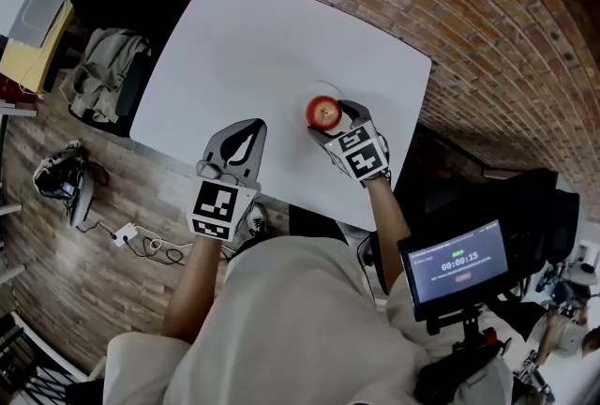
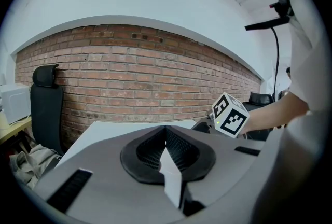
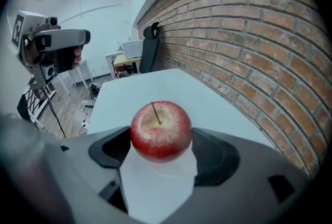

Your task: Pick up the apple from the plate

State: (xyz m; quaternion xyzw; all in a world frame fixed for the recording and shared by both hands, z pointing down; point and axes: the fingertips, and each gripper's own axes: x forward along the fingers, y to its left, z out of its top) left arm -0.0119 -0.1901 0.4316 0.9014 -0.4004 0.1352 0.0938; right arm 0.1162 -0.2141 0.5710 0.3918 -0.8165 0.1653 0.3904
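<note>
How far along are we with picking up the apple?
Done: the right tongs are closed on the apple, one pad on each side. In hand: that grip, with the apple low over the white plate; no clear lift shows. Left to do: raise it off. The left tongs are shut and empty.

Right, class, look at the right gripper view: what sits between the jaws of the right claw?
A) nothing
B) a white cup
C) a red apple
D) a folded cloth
C: the apple, red and stem up, sits between the jaws of the right claw, which press on both its sides; the left claw is shut and empty.
</note>
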